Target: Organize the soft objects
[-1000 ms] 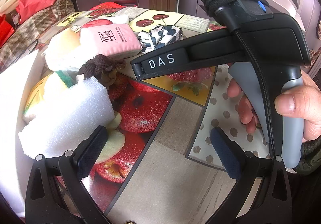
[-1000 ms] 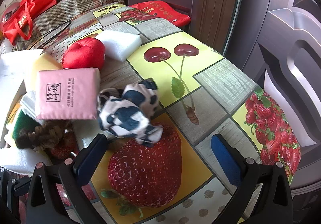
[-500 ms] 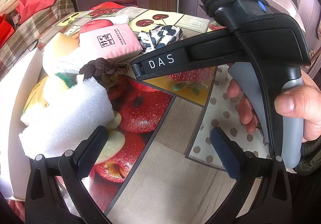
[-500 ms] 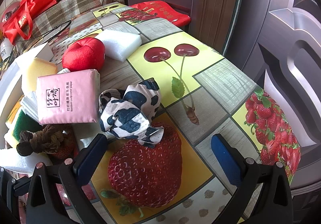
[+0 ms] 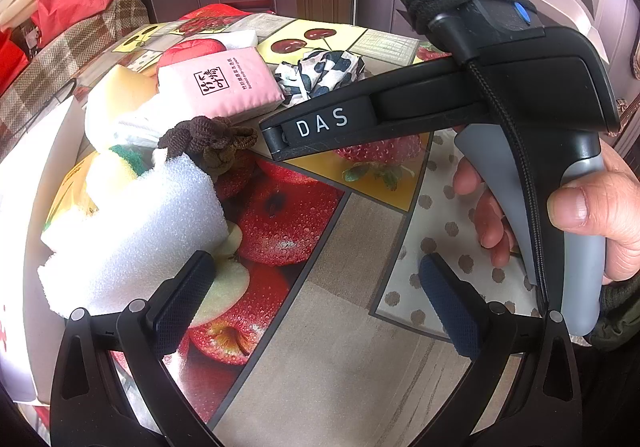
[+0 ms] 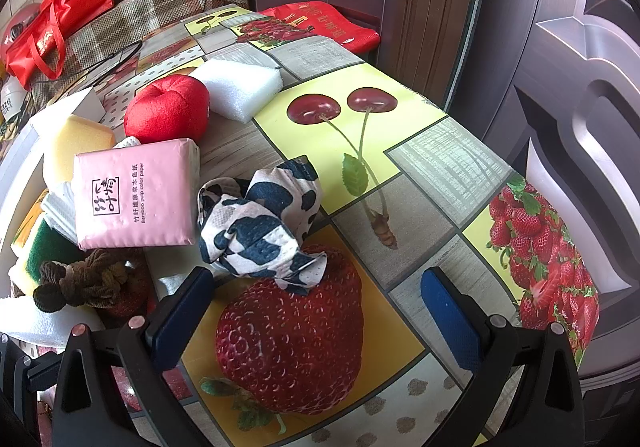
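Observation:
Soft objects lie bunched on the fruit-print table [image 6: 420, 163]: a pink tissue pack [image 6: 134, 195], a black-and-white crumpled cloth [image 6: 260, 227], a red plush apple [image 6: 168, 113], a white foam block [image 6: 238, 87], a yellow sponge [image 6: 76, 141], a brown knitted scrunchie [image 6: 80, 279]. My right gripper [image 6: 316, 311] is open and empty, just short of the cloth. My left gripper [image 5: 316, 303] is open and empty; a white foam block [image 5: 136, 239] lies by its left finger. The pink pack [image 5: 218, 85], cloth [image 5: 320, 73] and scrunchie [image 5: 208, 141] lie beyond.
The right gripper's body and the hand holding it [image 5: 520, 107] fill the right of the left wrist view. A white box wall [image 5: 24, 247] stands at the left. Red bags [image 6: 52, 31] and a plaid cushion lie behind the table; a dark door [image 6: 560, 87] is at the right.
The heap of soft objects and the white box at the left have shifted slightly right, toward the grippers. Both grippers stay open and nearly still.

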`<state>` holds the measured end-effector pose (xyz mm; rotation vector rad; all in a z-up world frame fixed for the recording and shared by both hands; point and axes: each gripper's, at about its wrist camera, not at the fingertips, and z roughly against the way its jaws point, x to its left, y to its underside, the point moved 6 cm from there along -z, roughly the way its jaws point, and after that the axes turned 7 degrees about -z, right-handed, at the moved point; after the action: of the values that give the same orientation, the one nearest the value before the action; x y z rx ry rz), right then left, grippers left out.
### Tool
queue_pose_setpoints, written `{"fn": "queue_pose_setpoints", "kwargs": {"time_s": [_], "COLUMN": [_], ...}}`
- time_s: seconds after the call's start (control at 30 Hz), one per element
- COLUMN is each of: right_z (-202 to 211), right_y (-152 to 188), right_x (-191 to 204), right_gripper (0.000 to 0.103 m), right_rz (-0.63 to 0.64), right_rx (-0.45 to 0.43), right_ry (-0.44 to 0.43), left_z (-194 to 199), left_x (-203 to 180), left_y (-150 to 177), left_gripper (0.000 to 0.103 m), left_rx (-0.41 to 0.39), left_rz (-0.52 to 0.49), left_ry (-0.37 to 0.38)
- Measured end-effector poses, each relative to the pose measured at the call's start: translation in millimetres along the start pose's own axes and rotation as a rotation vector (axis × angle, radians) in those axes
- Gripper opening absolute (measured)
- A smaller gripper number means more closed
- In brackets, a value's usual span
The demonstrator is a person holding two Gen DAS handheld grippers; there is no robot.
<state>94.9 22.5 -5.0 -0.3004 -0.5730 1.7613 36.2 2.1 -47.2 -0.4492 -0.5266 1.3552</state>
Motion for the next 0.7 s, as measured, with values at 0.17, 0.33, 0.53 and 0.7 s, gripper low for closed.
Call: {"fn": "queue_pose_setpoints", "kwargs": {"time_s": [0.17, 0.33, 0.53, 0.7], "right_z": [0.0, 0.0, 0.0, 0.0], "right_y": [0.0, 0.0, 0.0, 0.0], "right_x": [0.0, -0.1, 0.0, -0.2], "right_gripper": [0.103, 0.103, 0.103, 0.103], "right_rz": [0.0, 0.0, 0.0, 0.0], "right_rx": [0.0, 0.0, 0.0, 0.0], "right_ry": [0.0, -0.001, 0.0, -0.001], "left_z": [0.0, 0.0, 0.0, 0.4], "left_x": [-0.1, 0.0, 0.2, -2.7], "left_y": [0.0, 0.0, 0.0, -1.1], "left_gripper": [0.102, 0.102, 0.102, 0.102], "left_rx": [0.0, 0.0, 0.0, 0.0], "left_rz": [0.0, 0.0, 0.0, -0.003], "left_ry": [0.0, 0.0, 0.0, 0.004]}}
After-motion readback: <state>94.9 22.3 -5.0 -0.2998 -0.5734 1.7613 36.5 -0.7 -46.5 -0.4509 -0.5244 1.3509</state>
